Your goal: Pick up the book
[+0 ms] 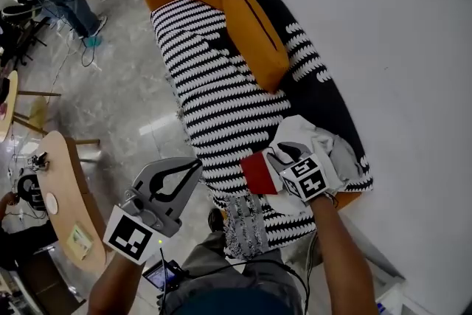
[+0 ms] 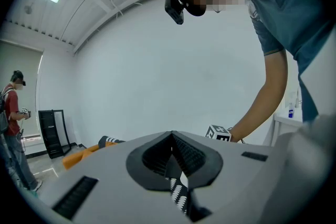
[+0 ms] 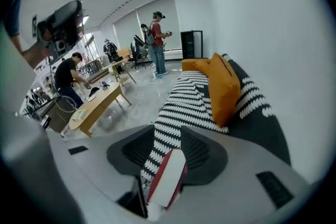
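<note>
Red book point(image 3: 167, 178) on edge on sofa point(image 1: 221, 99), long axis along right gripper point(image 3: 168, 131), pages toward camera. Between its half-open fingers point(image 3: 202, 152), not pinched. Left gripper point(image 2: 171, 135) closed, empty.

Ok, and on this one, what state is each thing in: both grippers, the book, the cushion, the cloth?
left gripper: shut, empty, beside the sofa.
right gripper: open, one jaw on either side of the book.
book: closed, on the sofa, not yet gripped.
orange cushion: leaning against the sofa's back.
white cloth: crumpled at the sofa's near end.
</note>
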`<state>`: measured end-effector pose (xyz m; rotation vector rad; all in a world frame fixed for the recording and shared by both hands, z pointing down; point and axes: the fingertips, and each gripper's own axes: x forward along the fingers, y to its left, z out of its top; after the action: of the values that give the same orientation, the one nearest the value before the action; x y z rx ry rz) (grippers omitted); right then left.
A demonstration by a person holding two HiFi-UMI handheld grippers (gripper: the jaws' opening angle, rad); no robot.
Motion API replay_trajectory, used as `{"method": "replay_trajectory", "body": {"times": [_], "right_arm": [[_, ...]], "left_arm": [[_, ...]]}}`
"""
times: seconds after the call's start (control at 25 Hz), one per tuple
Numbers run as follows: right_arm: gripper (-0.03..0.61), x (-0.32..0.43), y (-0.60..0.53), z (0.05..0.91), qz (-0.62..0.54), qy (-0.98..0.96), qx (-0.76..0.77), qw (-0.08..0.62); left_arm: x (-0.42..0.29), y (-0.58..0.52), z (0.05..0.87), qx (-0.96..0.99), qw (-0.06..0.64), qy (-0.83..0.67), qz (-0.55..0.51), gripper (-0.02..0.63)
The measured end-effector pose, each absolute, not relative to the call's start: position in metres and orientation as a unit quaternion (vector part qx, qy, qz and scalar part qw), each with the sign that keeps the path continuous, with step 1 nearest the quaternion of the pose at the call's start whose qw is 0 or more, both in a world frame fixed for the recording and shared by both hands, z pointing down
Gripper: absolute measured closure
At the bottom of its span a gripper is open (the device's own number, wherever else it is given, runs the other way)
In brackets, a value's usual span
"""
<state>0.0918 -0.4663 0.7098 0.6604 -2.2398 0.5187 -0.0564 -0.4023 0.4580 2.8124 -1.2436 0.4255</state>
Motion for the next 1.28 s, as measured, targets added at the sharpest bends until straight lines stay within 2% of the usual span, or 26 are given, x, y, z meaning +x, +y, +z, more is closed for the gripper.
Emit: {"method": "replay_trajectory", "body": {"times": [0.2,0.56,1.08,1.28], "right_arm": [[0.340,0.101,-0.463,0.774,0.308,-0.832,0.258,0.383],[0.268,0.101,-0.457,0.846,0.375,-0.781,0.260,0.427],[0.267,0.103,-0.432,0.901,0.383,-0.741,0.227,0.503],[0.308,0.100,-0.422,0.890,0.359,-0.748,0.201,0.520]], "left_arm": [[-0.064,-0.408,0.479,0.900,0.039,-0.410,0.144,0.609],[-0.080,-0.410,0.509,0.887,0.075,-0.428,0.155,0.609],[-0.089,-0.409,0.529,0.884,0.083,-0.433,0.158,0.609],[-0.089,-0.411,0.525,0.884,0.081,-0.431,0.160,0.609]]}}
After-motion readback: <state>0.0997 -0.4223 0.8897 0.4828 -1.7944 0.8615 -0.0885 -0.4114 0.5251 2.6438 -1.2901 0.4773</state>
